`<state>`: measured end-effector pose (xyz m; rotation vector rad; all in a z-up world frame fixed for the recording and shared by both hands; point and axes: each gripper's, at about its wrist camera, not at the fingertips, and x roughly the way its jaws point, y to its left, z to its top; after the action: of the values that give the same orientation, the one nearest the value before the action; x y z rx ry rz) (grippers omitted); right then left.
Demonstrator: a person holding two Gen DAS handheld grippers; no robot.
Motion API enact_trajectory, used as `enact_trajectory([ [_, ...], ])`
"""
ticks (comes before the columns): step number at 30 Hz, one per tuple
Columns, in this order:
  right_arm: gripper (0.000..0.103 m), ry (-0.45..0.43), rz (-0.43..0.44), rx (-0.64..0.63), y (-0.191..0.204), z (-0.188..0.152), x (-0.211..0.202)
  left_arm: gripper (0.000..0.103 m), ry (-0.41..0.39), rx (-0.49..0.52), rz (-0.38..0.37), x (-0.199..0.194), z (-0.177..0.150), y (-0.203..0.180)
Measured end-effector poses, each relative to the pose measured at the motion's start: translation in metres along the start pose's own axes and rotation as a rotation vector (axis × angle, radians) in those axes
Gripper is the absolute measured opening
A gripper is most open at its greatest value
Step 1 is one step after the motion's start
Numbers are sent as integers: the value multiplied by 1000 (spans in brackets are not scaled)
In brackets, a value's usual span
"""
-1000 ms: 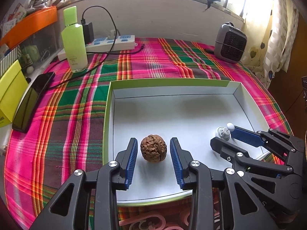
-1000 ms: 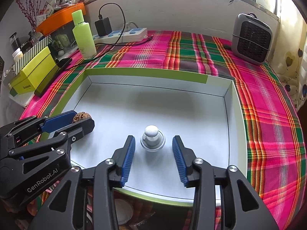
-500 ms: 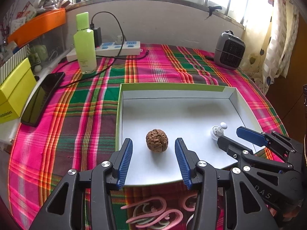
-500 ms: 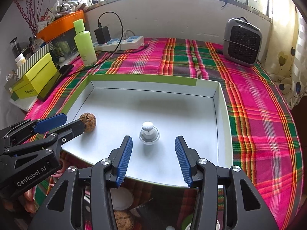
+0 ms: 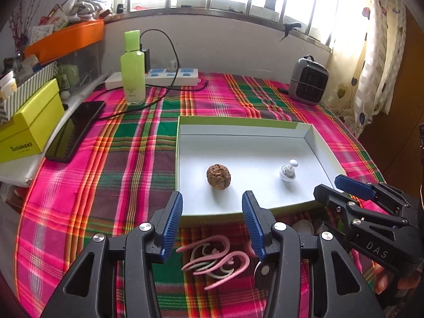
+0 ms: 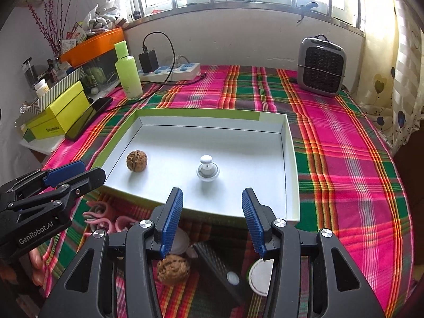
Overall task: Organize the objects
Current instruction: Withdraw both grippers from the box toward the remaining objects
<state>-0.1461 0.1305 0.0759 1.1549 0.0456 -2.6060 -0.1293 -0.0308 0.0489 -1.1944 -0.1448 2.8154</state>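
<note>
A white tray with a green rim (image 5: 238, 120) (image 6: 198, 112) lies on the plaid cloth. In it sit a brown walnut (image 5: 218, 177) (image 6: 136, 160) and a small white knob-shaped piece (image 5: 288, 172) (image 6: 208, 171), well apart. My left gripper (image 5: 212, 194) (image 6: 91, 169) hangs open above the tray's near edge, short of the walnut, with nothing between its fingers. The right gripper (image 6: 212, 190) (image 5: 328, 184) is open too, empty, just short of the knob. Below the grippers lie pink curved clips (image 5: 214, 259) (image 6: 100, 217), a second walnut (image 6: 173, 266), a dark grooved piece (image 6: 220, 259) and white discs (image 6: 261, 273).
At the back left stand a green bottle (image 5: 132, 69) and a power strip (image 5: 172, 75) with a plugged charger. A black phone (image 5: 75, 129) and a yellow box (image 5: 29, 124) lie along the left edge. A grey heater (image 5: 307, 80) stands at the back right.
Both grippers have drawn back and up from the tray and their jaws stand wider. The walnut and the knob stay on the tray floor, now ahead of the fingertips.
</note>
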Motion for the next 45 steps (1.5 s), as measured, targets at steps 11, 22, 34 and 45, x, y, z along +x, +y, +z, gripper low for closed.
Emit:
enact_trajectory([
  [11, 48, -35, 22, -4, 0, -28, -28, 46, 6, -6, -54, -17, -30, 4],
  [22, 48, -22, 37, 16, -2, -51, -35, 46, 46, 9, -70, -11, -52, -1],
  [34, 48, -12, 45, 27, -1, -61, -37, 46, 74, -2, -125, -9, -65, -4],
  [45, 48, -18, 78, 10, 6, -68, -39, 46, 79, 9, -113, -3, -66, -2],
])
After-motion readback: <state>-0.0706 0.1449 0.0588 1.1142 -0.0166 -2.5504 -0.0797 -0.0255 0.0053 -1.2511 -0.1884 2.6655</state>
